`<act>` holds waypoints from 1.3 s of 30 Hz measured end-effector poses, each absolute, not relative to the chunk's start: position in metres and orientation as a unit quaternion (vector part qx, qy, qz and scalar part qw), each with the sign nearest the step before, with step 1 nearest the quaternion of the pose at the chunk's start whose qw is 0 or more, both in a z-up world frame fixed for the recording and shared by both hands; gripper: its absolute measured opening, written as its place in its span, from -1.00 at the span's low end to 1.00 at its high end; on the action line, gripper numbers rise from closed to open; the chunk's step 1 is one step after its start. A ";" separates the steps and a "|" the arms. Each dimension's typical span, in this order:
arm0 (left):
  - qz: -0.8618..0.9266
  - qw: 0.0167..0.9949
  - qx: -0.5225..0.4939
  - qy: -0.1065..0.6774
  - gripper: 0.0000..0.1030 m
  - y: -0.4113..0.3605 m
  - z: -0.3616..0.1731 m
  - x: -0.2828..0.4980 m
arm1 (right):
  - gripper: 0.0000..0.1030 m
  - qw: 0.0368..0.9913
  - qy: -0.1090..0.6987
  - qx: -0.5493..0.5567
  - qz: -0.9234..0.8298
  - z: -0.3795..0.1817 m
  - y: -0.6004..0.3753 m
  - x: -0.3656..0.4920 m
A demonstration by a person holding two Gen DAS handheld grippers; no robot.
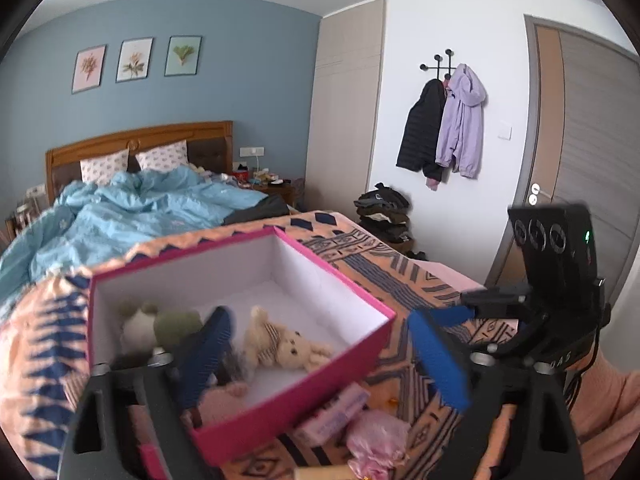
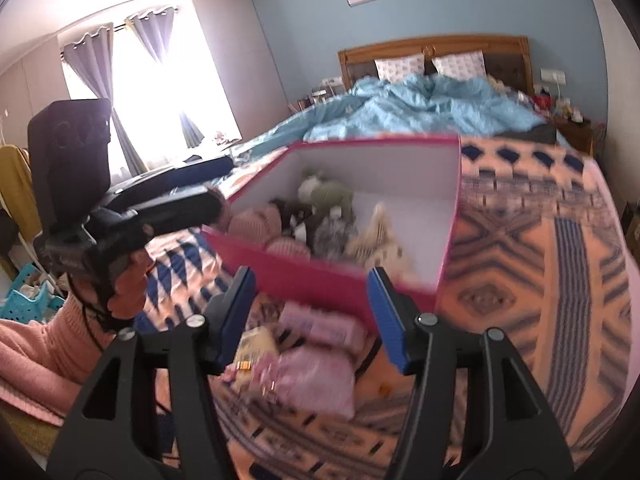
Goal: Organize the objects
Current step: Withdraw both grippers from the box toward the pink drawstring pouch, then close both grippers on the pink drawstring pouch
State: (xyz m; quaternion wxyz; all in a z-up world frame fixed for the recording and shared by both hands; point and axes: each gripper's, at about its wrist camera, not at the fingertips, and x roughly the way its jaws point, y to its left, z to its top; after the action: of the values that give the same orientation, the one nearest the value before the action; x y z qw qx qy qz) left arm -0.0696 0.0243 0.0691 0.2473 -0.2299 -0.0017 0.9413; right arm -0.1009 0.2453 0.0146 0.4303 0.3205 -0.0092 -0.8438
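Note:
A pink box with white walls lies open on the patterned orange blanket. Inside it are a beige plush bear, a green frog plush and other soft toys. My left gripper is open wide over the box's near corner, holding nothing. My right gripper is open in front of the box, above pink packets and a yellowish packet that lie on the blanket. Each gripper shows in the other's view: the right gripper and the left gripper.
Behind the box, a crumpled blue duvet covers the bed up to the wooden headboard. A pink plastic bag lies near the box. Folded clothes are piled by the wall under hanging coats. A teal basket stands by the window.

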 end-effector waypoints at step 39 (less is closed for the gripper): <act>0.871 0.294 -0.393 -0.025 -0.08 0.060 -0.042 -0.034 | -0.19 0.385 -0.088 0.449 -0.801 -0.089 0.252 -0.098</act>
State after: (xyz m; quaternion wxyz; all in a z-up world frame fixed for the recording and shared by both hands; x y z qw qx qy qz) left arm -0.0338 0.0602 -0.0423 0.2937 -0.3926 -0.0254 0.8712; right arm -0.0984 0.2518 -0.0887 0.3850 0.4491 -0.0883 -0.8014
